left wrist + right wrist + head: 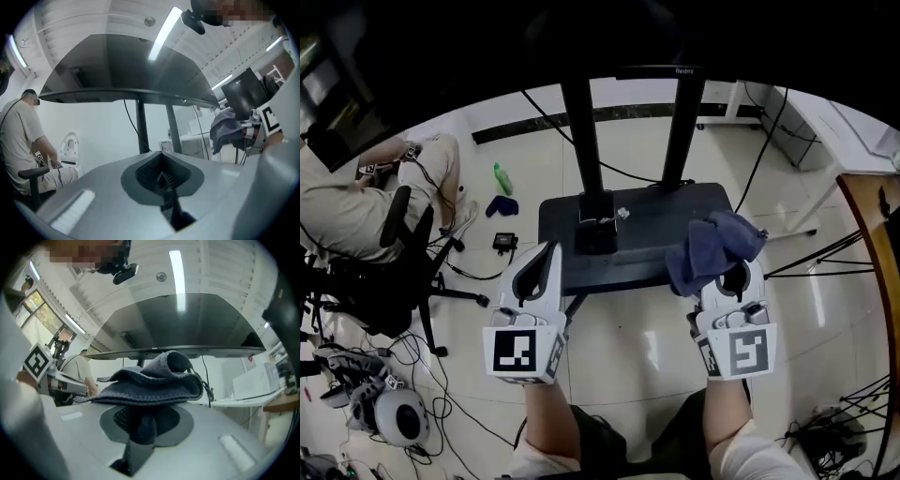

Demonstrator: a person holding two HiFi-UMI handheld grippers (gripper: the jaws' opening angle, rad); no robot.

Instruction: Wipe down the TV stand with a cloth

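Hiding the TV stand (637, 225) corner, cloth (712, 248) bunches in the right tool (140, 423).

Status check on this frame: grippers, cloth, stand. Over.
Left gripper shut, empty. Right gripper shut on cloth, over right front corner of stand shelf; contact unclear. Small black box on shelf by left post.

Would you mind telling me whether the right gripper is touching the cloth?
Touching. The right gripper view shows the cloth pinched in the right gripper, whose jaws are closed on a fold while the rest drapes above them.
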